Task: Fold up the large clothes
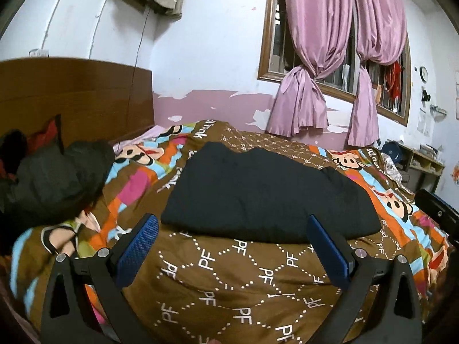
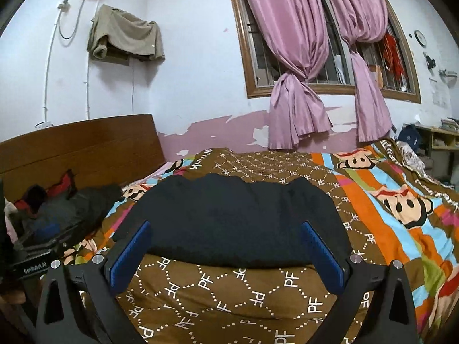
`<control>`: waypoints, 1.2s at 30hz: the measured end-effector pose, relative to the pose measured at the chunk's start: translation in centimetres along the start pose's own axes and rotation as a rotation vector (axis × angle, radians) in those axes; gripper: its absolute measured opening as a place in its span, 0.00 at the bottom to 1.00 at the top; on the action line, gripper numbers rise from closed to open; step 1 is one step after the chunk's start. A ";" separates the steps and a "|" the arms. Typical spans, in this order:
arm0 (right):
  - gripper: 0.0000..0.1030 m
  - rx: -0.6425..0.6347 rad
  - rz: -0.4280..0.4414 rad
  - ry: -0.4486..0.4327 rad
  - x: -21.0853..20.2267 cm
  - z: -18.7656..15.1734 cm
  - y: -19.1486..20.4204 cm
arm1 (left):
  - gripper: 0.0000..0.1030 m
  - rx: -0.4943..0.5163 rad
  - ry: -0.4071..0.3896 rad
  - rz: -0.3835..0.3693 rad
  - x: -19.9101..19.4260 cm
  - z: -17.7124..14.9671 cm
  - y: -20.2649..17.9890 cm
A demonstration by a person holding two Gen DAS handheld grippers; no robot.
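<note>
A dark navy garment [image 1: 266, 192] lies folded into a compact rectangle on the patterned bedspread [image 1: 243, 281]. The same garment [image 2: 232, 220] fills the middle of the right wrist view. My left gripper [image 1: 233, 229] hovers just short of its near edge, open, with nothing between the blue pads [image 1: 137, 246]. My right gripper [image 2: 226, 235] is open too, its blue pads [image 2: 321, 258] standing either side of the garment's near edge without clamping it. The left gripper's black body [image 2: 34, 261] shows at the far left of the right wrist view.
A heap of dark clothes [image 1: 54, 180] lies by the wooden headboard [image 1: 74, 94] on the left. Pink curtains [image 1: 315, 57] hang over a barred window behind the bed. A shelf [image 2: 441, 140] with clutter stands at the far right. A beige cloth [image 2: 126, 34] drapes over a wall unit.
</note>
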State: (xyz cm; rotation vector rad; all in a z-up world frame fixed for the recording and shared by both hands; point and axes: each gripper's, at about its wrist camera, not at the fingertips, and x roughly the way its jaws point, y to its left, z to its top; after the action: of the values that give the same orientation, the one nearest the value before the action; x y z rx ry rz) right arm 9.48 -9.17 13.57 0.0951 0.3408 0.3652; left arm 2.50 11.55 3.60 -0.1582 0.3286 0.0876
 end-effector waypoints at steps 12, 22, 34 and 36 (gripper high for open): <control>1.00 -0.030 -0.032 0.064 2.0 -2.9 -0.4 | 0.98 -0.003 0.007 -0.009 1.0 -1.6 -0.1; 1.00 -0.018 -0.046 0.087 2.4 -3.3 -1.0 | 0.98 0.047 0.025 0.003 1.1 -2.1 -1.4; 1.00 -0.012 -0.036 0.095 2.5 -3.5 -1.2 | 0.98 0.049 0.017 0.009 1.1 -2.3 -1.0; 1.00 -0.010 -0.034 0.095 2.5 -3.5 -1.2 | 0.98 0.051 0.017 0.010 1.1 -2.3 -1.1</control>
State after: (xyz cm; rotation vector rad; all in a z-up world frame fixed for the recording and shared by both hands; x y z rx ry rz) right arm 10.90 -9.23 9.36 0.0623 0.4340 0.3387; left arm 2.96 10.16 1.26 -0.1067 0.3480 0.0874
